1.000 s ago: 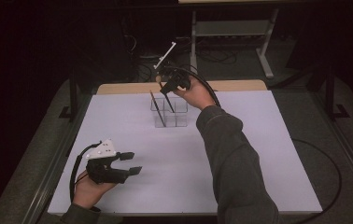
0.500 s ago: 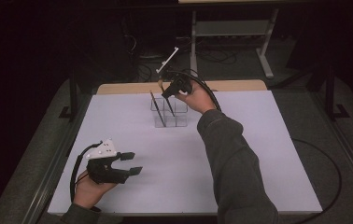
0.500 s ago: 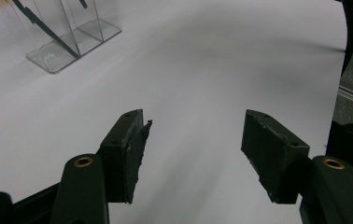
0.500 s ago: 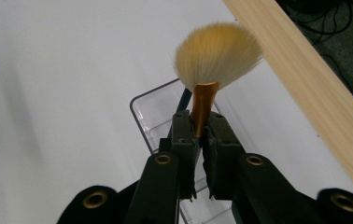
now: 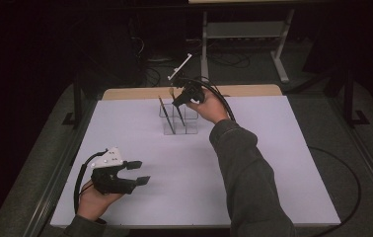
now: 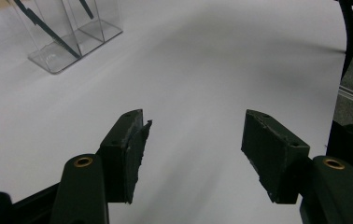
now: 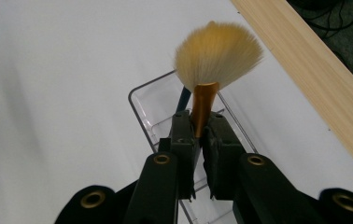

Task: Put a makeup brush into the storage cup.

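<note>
Two tools, one job: my right tool (image 7: pixel 197 140) clamps the fan brush (image 7: pixel 214 58) by its ferrule over the clear organizer (image 5: pixel 177 121), ready to lower in, while my left tool (image 5: pixel 136 173) rests apart on the tabletop (image 5: pixel 283 148).

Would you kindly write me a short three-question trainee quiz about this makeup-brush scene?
1. True or false: the right claw is shut on the fan brush.
2. What stands below that brush? A) a clear organiser B) a wooden bowl C) a metal tray
3. Fill in: the left claw rests near the table's front edge with its jaws ____.

Key: 1 true; 2 A; 3 open.
</note>
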The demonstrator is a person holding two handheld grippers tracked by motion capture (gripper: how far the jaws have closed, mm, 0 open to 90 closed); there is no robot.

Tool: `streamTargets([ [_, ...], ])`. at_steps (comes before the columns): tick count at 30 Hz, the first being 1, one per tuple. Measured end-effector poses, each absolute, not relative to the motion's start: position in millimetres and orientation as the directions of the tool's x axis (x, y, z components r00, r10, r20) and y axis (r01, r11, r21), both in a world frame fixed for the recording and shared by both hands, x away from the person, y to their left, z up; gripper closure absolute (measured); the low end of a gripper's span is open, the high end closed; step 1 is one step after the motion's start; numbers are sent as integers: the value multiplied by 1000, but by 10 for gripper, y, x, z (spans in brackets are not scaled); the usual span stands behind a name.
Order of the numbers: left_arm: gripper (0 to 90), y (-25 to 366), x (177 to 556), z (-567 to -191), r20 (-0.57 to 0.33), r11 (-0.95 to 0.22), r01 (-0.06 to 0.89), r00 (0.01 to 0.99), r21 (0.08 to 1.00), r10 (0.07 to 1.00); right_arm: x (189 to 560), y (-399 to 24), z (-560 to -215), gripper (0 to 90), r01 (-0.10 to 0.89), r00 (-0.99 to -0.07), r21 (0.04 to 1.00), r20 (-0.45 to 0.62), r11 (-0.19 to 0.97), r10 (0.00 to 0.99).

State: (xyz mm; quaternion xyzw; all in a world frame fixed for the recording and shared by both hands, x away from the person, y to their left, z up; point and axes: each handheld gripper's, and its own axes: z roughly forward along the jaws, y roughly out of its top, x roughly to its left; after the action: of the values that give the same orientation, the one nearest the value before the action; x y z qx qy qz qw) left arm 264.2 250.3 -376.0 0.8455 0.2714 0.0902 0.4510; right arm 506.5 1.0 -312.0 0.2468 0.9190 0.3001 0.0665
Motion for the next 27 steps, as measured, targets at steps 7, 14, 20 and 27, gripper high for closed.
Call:
streamTargets([
  [7, 388, 2495, 2645, -3763, -91, -448, 379, 835, 810, 542, 5064, -49, -3156, 713, 428, -859, 598, 38, 677, 510],
  [14, 385, 2477, 2653, -3770, -87, -455, 378, 837, 806, 540, 5018, -154, -3134, 682, 436, -850, 616, 43, 656, 525],
  [20, 379, 2500, 2684, -3783, -91, -452, 386, 832, 804, 548, 4984, -241, -3144, 664, 448, -847, 624, 67, 640, 528],
  [27, 366, 2500, 2697, -3777, -90, -450, 385, 831, 806, 550, 4916, -356, -3130, 624, 444, -843, 650, 69, 617, 534],
])
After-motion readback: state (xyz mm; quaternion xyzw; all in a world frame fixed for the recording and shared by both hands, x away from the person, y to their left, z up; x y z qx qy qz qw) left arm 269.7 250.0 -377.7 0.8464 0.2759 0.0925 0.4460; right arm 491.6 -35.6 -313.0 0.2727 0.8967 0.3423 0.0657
